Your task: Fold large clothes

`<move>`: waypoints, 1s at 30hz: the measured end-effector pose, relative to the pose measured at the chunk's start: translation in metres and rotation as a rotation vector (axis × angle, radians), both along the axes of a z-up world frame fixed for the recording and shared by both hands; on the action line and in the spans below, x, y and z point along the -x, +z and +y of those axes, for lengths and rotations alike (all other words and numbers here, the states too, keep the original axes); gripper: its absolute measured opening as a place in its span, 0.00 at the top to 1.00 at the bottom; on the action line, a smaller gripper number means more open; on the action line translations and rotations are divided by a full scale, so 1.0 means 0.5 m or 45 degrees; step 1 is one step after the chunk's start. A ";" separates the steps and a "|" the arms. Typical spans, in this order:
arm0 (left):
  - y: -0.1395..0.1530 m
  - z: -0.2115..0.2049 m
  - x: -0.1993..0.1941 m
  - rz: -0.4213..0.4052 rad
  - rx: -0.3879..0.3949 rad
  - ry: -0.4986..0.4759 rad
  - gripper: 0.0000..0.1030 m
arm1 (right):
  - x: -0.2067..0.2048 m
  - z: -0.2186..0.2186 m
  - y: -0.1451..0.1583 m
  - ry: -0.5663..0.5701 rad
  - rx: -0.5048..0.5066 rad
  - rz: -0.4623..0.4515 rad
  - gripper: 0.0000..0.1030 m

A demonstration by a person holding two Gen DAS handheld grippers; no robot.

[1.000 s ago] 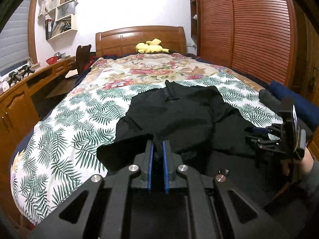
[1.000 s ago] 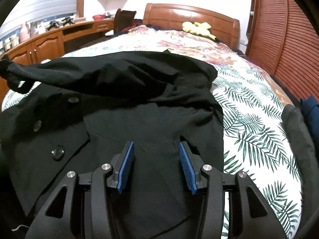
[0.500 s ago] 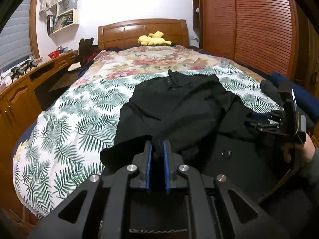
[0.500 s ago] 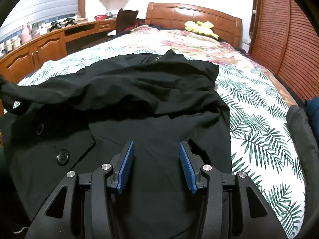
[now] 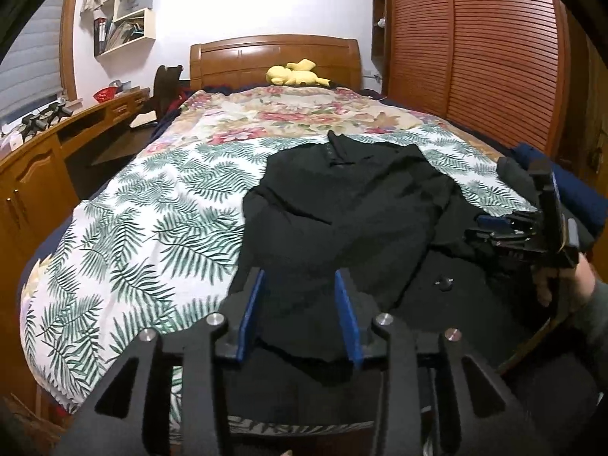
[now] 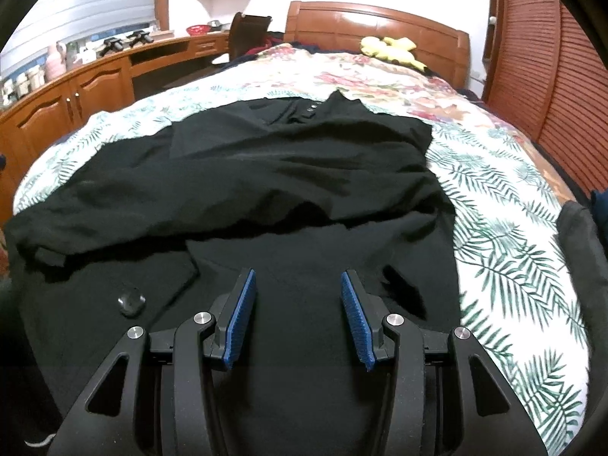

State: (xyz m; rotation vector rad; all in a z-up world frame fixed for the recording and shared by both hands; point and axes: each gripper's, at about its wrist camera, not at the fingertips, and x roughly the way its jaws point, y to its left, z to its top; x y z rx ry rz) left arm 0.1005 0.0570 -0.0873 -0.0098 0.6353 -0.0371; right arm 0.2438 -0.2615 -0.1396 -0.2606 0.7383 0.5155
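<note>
A large black buttoned coat (image 5: 353, 212) (image 6: 288, 174) lies spread on the bed, one sleeve folded across its front. My left gripper (image 5: 298, 285) hovers over the coat's near left edge; its jaws are opening and the sleeve end lies loose between the blue pads, which do not press on it. In the right wrist view my right gripper (image 6: 296, 285) stands open just above the coat's lower front, nothing between its fingers. The left wrist view also shows the right gripper (image 5: 494, 228) at the coat's right side, held by a hand (image 5: 581, 277).
The bed has a palm-leaf cover (image 5: 152, 228) and a floral one farther back. A yellow plush toy (image 5: 296, 74) sits by the headboard. Dark folded clothes (image 5: 570, 190) lie at the bed's right edge. A wooden desk (image 5: 45, 159) runs along the left, a slatted wardrobe (image 5: 475, 57) on the right.
My left gripper, shut on the sleeve end before, has moved forward and down and spread its jaws; the sleeve now lies on the coat. The right gripper has stayed in place, open.
</note>
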 end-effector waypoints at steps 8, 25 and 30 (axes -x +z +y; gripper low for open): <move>-0.041 0.045 -0.012 0.047 0.012 0.033 0.63 | -0.053 0.097 0.042 0.084 -0.017 -0.033 0.54; -0.132 0.090 -0.026 0.191 0.016 0.052 0.62 | -0.131 0.161 -0.041 0.115 0.037 0.163 0.54; -0.151 0.097 -0.023 0.229 0.005 0.043 0.62 | -0.072 0.105 0.028 0.109 -0.006 0.085 0.54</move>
